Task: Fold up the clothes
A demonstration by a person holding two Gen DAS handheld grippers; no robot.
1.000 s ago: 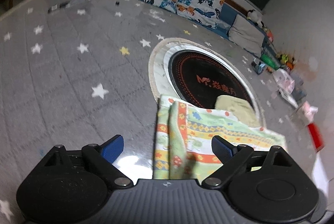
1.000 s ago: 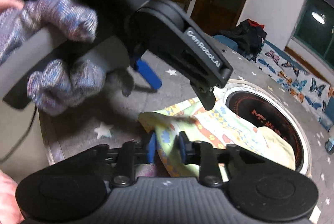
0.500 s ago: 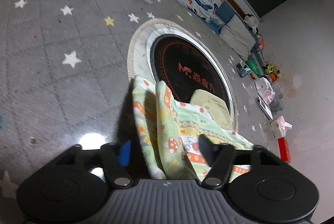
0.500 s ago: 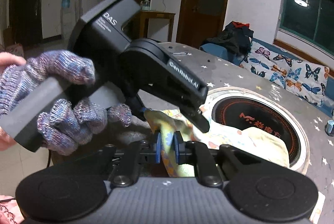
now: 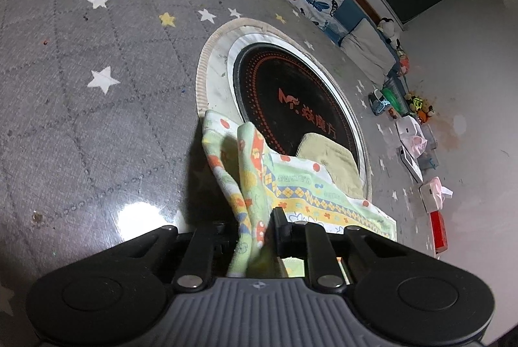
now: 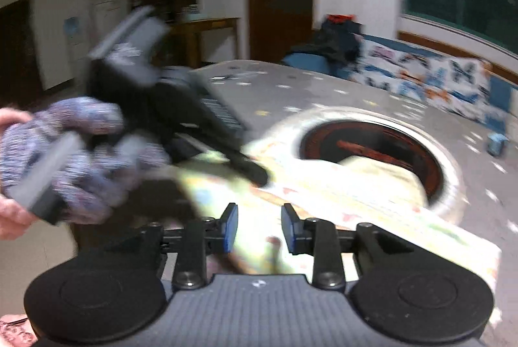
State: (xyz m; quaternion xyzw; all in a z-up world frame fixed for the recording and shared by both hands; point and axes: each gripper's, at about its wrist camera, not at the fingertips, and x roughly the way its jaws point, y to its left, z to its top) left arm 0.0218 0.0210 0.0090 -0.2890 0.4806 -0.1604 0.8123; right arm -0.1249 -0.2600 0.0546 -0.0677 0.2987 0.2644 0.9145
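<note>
The left gripper (image 5: 255, 227) is pinched tight on a raised fold of the pale green patterned cotton garment (image 5: 291, 182), which lies on the grey star-printed table cover (image 5: 97, 120) with its far end over the round black induction hob (image 5: 291, 94) set into the table. The right gripper (image 6: 259, 227) stands part open over the same cloth, gripping nothing; that view is blurred.

With only one corner held, the loose side could sag and drag the fold crooked, or the thin cloth could slip out if pulled hard.

In the right wrist view a hand in a blue-grey knitted glove (image 6: 74, 152) grips the left tool's handle, angled down toward the cloth.
</note>
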